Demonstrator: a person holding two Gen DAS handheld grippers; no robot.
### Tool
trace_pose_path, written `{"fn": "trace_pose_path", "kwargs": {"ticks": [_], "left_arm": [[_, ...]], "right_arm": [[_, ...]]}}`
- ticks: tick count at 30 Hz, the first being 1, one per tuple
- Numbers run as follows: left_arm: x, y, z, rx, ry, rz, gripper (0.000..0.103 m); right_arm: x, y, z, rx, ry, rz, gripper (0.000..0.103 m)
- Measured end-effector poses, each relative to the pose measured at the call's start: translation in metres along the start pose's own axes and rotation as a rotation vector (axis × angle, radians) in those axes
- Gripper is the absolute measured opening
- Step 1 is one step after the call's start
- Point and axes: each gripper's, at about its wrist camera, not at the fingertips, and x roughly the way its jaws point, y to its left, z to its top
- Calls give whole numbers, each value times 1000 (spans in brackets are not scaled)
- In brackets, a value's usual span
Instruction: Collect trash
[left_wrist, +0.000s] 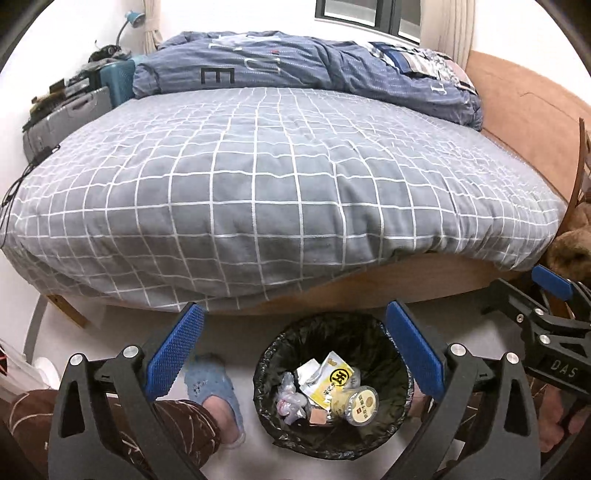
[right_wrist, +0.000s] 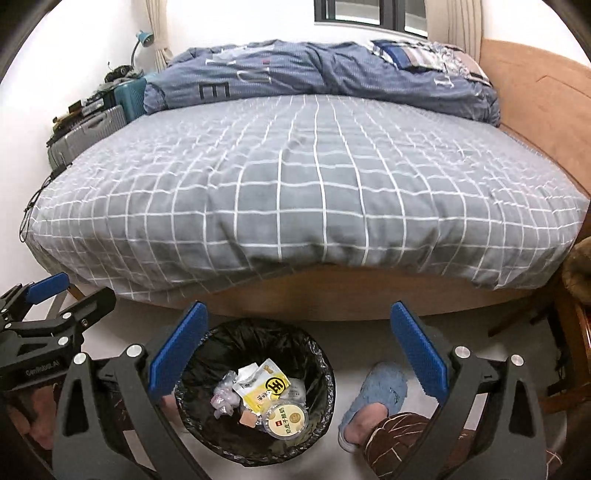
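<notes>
Trash (left_wrist: 334, 391) lies at the bottom of a black-lined bin (left_wrist: 391, 421) on the floor at the foot of the bed (left_wrist: 258, 177): a yellow packet, a round foil-lidded cup, a crumpled clear wrapper and a small tan piece, all heaped together. From how things lie, the collecting looks close to done, since no litter shows on the checked cover or on the visible floor.

Both tools hang above the bin mouth, likely because this is the drop point. The left gripper (left_wrist: 295, 347) is spread wide with nothing between its blue pads, and the right gripper (right_wrist: 299, 347) is likewise released and empty. Each appears at the edge of the other's view, so they sit side by side without touching.

The person's feet in blue slippers (right_wrist: 373, 398) stand on either side of the bin, near its rim. Beyond, a rumpled blue duvet (left_wrist: 314, 70) is piled at the far side of the bed, suitcases (left_wrist: 70, 114) stand against the wall at the left, and a brown plush toy (left_wrist: 569, 247) sits at the right. Nothing blocks the bin's opening; the bed's edge lies close behind it.
</notes>
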Motion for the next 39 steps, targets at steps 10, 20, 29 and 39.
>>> {"fn": "trace_pose_path", "kwargs": {"ticks": [10, 20, 29, 39], "left_arm": [[1, -2, -4, 13, -5, 7, 97], [2, 0, -4, 17, -1, 8, 97], [2, 0, -5, 4, 4, 8, 97], [4, -1, -5, 3, 11, 17, 97]], "right_arm": [[-9, 0, 0, 6, -20, -7, 96], [-7, 0, -2, 1, -14, -13, 96], [-7, 1, -2, 0, -14, -13, 96], [-7, 2, -2, 1, -13, -13, 96]]}}
